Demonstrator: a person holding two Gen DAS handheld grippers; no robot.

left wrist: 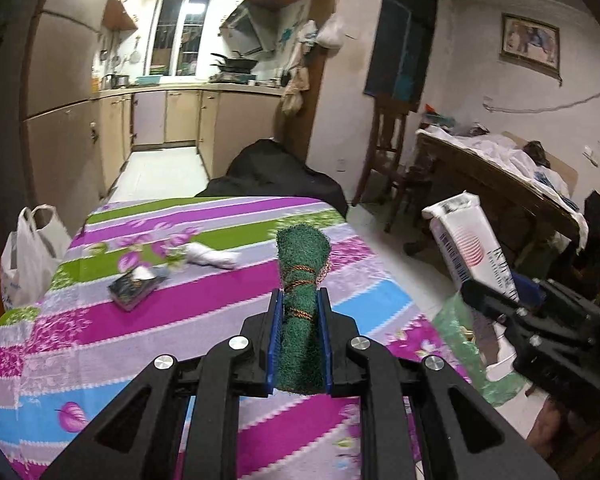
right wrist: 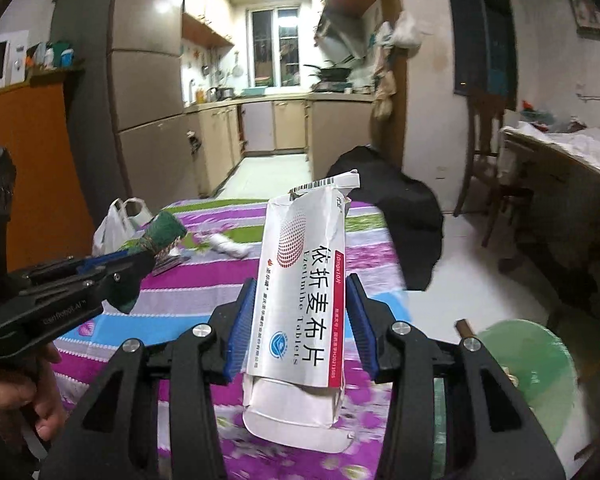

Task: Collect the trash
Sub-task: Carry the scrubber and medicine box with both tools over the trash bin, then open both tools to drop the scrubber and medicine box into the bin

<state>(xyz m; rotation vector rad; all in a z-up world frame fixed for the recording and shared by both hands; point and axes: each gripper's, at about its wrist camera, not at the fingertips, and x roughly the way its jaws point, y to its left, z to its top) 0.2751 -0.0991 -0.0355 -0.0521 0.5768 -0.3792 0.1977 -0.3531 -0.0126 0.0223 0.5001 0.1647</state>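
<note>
My left gripper (left wrist: pixel 300 300) is shut on a rolled green scouring pad (left wrist: pixel 302 272) tied with thread, held above the striped tablecloth (left wrist: pixel 180 320). My right gripper (right wrist: pixel 300 292) is shut on a white medicine box (right wrist: pixel 300 300) with red trim, its flaps open, held above the table's right part. The box also shows in the left wrist view (left wrist: pixel 466 240). A crumpled white tissue (left wrist: pixel 212 256) and a small dark packet (left wrist: pixel 134 284) lie on the cloth. A bin lined with a green bag (right wrist: pixel 540 368) stands on the floor by the table's right edge.
A white plastic bag (left wrist: pixel 28 256) hangs at the table's left. A black cover (left wrist: pixel 276 176) drapes something beyond the far edge. A wooden chair (left wrist: pixel 388 148) and a cluttered wooden table (left wrist: pixel 500 176) stand at the right. The kitchen lies behind.
</note>
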